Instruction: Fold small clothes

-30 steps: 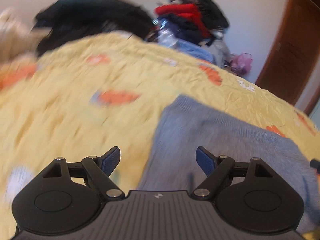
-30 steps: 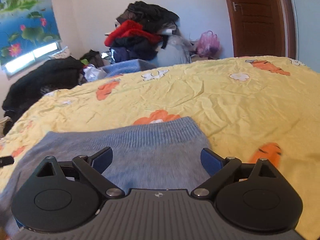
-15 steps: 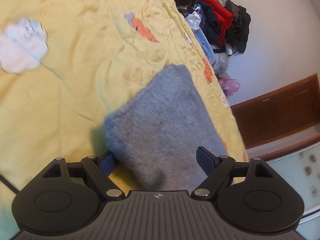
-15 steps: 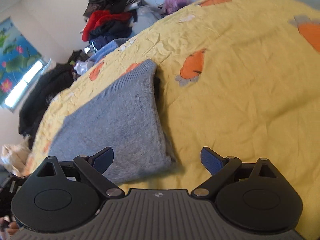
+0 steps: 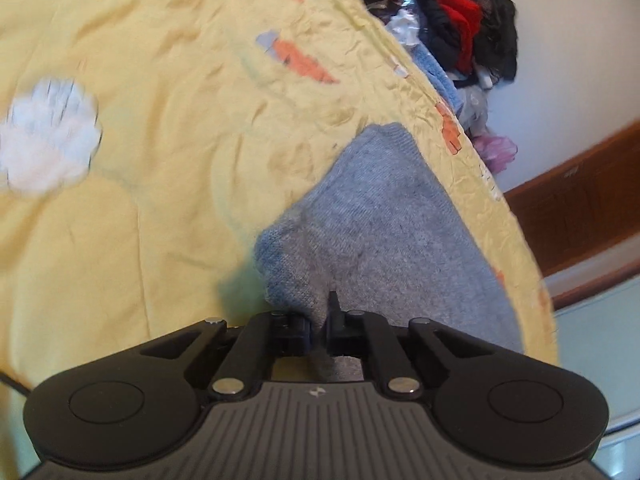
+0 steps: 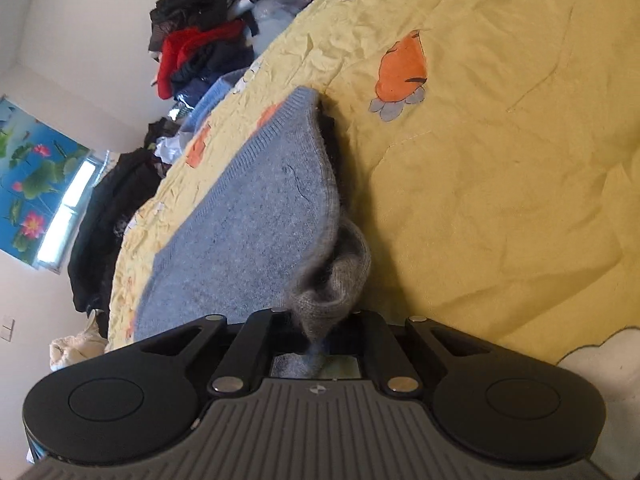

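A grey-blue knitted sweater lies folded flat on a yellow bedspread. My left gripper is shut on the sweater's near left corner, with bunched knit between the jaws. In the right wrist view the same sweater stretches away to the left, and my right gripper is shut on its near right corner, where a fold of grey knit bulges up in front of the jaws.
A pile of red, black and blue clothes sits past the bed's far edge, also seen in the right wrist view. Dark clothes lie by the window. A brown wooden door is beyond the bed.
Both grippers dropped to the sweater's near edge and went from wide open to shut on its two near corners. Both views tilted as they came down.
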